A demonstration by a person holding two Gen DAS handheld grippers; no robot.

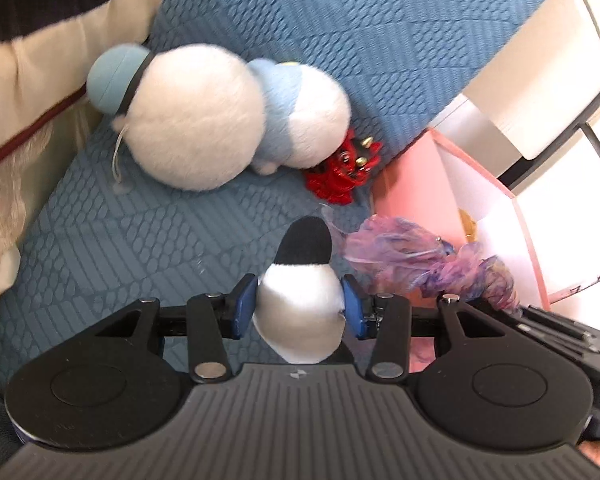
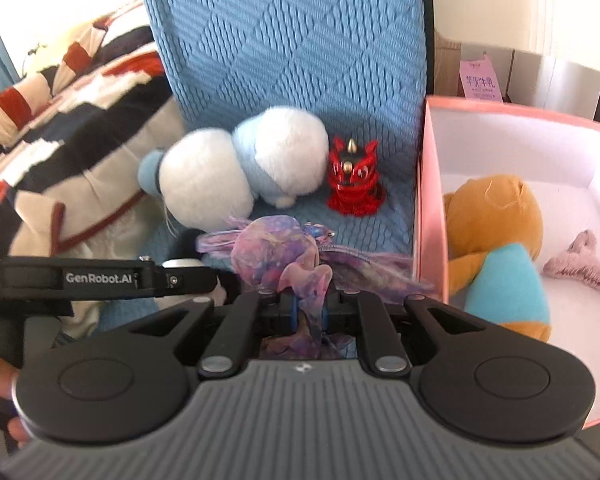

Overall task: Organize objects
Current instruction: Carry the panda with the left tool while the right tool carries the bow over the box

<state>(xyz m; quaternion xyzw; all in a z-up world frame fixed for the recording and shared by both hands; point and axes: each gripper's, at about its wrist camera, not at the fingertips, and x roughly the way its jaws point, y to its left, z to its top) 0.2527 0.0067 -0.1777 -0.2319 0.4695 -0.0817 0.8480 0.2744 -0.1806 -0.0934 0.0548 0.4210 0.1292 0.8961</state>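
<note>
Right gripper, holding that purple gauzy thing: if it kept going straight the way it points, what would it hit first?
Likely the blue quilted cushion, between the white plush and the red lion figurine; depth is unclear. The right gripper is shut on the purple gauzy thing.

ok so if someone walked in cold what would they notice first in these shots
Probably the big white and pale blue plush toy lying on the blue cushion, with the shiny red lion figurine right beside it. Next, each gripper is shut on something: the left gripper on a small black and white plush, the right gripper on a purple sheer scarf. A pink box to the right holds an orange plush.
</note>
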